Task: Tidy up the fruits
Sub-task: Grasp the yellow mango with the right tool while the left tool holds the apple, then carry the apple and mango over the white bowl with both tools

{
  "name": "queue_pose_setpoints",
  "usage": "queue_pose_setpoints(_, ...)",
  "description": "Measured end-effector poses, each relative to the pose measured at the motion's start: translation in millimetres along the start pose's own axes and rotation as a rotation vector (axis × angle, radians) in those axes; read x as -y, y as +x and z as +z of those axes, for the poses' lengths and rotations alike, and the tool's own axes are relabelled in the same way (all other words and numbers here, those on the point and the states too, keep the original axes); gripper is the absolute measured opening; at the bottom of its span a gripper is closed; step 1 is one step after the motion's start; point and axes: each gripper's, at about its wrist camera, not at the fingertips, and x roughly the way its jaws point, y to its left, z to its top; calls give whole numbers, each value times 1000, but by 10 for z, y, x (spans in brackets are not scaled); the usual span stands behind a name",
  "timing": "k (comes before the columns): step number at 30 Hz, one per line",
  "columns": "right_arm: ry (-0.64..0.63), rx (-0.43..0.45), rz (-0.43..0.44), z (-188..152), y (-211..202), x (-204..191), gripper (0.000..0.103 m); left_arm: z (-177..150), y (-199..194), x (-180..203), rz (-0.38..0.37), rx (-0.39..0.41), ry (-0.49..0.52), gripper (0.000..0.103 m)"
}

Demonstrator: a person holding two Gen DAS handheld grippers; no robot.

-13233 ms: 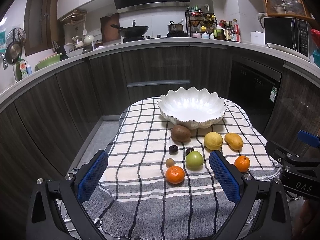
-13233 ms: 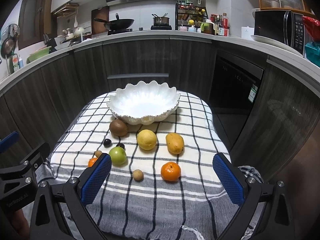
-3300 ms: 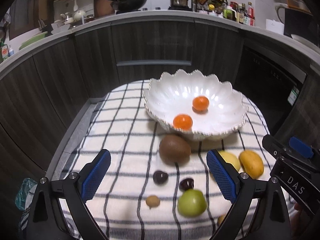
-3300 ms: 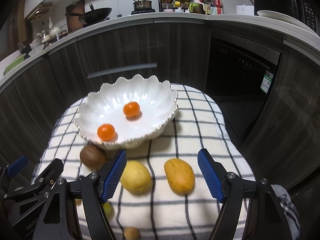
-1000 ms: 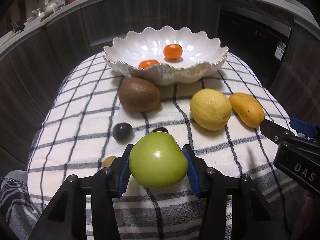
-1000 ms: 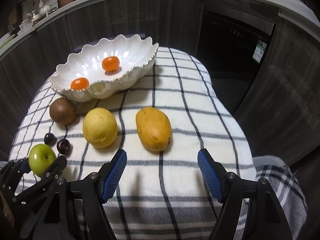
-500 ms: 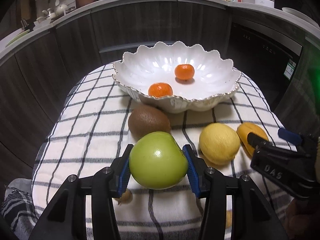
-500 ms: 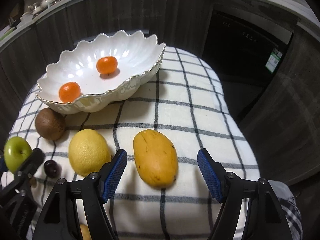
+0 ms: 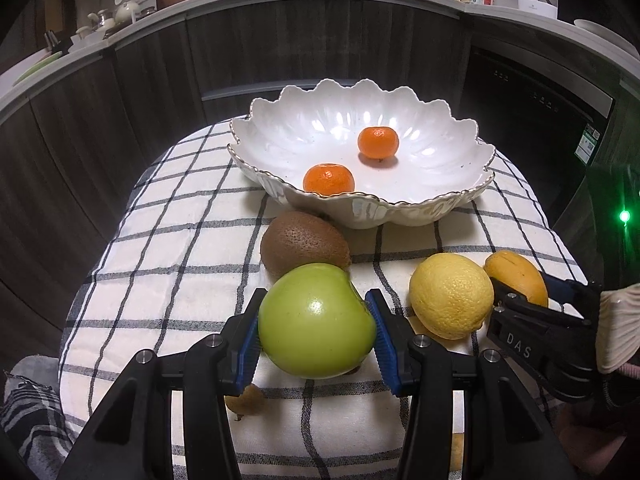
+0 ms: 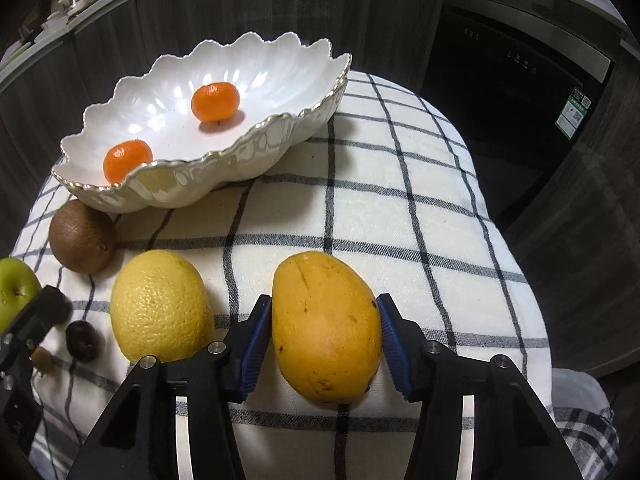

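Hand-held gripper, R, angled down, pads flanking mango.

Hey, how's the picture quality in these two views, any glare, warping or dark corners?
Left wrist view: bright glare patches inside the bowl, counter edges bowed by the fisheye, black corners, a green light flare at the right edge. Right wrist view: the same glare in the bowl, dark vignetted corners, and the mango sharp and evenly lit, its shadow soft.
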Motion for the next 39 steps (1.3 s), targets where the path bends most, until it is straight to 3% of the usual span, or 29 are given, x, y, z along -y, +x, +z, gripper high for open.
queue_pose_setpoints(7,4,8,16,-7,-12,0,50,7,-19,-6,1,6,1,48)
queue_pose_setpoints(23,26,110,44,170,-487,20,50,170,-229,-20,-4,59,-9,48)
queue_pose_setpoints(39,4,246,74,799,-793,-180,50,860,-233,-170,-27,152,4,48)
